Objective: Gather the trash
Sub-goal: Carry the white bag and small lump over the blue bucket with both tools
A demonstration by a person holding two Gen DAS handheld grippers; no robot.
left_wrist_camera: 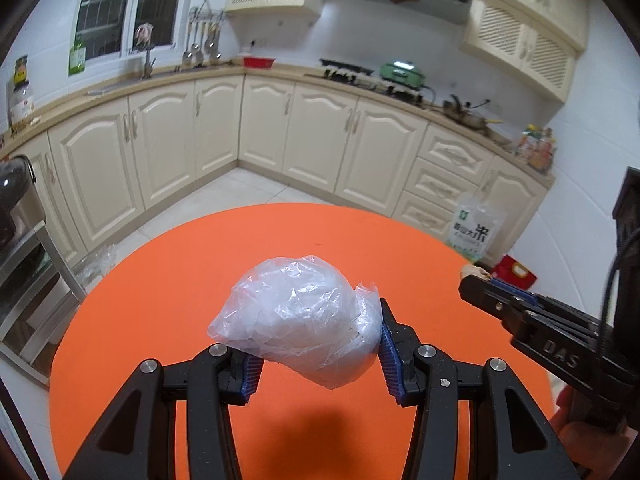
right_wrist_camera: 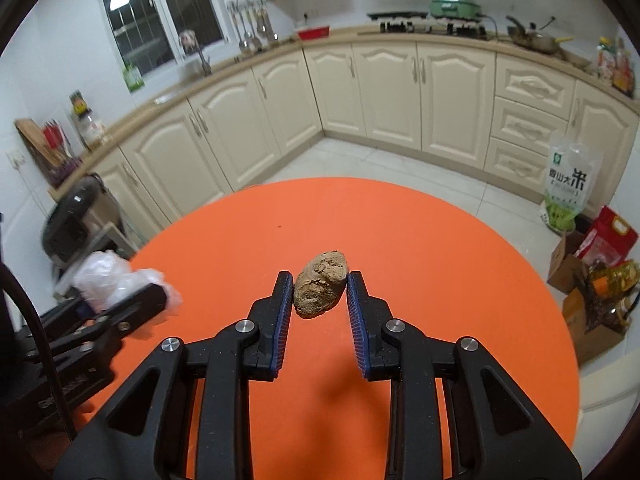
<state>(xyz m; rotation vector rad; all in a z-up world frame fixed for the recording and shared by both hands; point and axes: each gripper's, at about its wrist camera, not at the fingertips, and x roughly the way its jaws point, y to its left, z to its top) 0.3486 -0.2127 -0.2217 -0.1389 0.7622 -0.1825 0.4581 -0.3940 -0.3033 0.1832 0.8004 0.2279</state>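
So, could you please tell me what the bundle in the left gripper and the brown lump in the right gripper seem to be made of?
The bundle in the left gripper looks like thin clear plastic film: translucent, crinkled, glossy at the creases. What it wraps is unclear. The brown lump in the right gripper looks dry, matte and crumbly with a cracked surface, perhaps bread or another food scrap; I cannot say for certain.

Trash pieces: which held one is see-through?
The crumpled plastic bag in the left gripper; the right gripper holds an opaque brown lump.
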